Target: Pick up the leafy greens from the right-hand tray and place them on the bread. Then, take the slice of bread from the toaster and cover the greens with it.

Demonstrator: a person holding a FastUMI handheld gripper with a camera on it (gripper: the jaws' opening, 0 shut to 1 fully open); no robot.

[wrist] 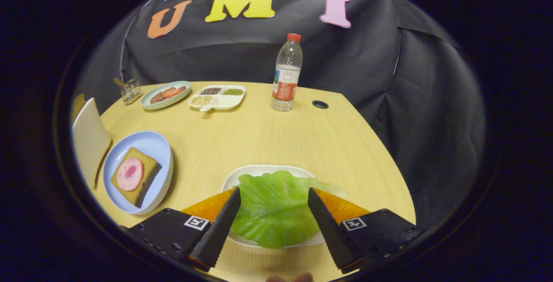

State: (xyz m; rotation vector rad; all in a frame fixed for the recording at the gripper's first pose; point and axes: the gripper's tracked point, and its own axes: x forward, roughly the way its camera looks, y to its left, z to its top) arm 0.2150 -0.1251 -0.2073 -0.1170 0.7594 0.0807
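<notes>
A green lettuce leaf (273, 208) lies on a white tray (259, 171) right in front of me. My gripper (274, 194) is open, its two fingers standing either side of the leaf's far half, and I cannot tell whether they touch it. To the left, a slice of bread (137, 177) topped with a pink round of ham (130, 173) rests on a pale blue plate (153, 146). A cream toaster (88, 139) stands just left of that plate.
At the back of the wooden table stand a clear water bottle (287, 74) with a red cap, a divided white dish of grains (218, 96), a green plate of food (165, 94) and a small wire rack (129, 89). A cable hole (320, 104) sits right of the bottle.
</notes>
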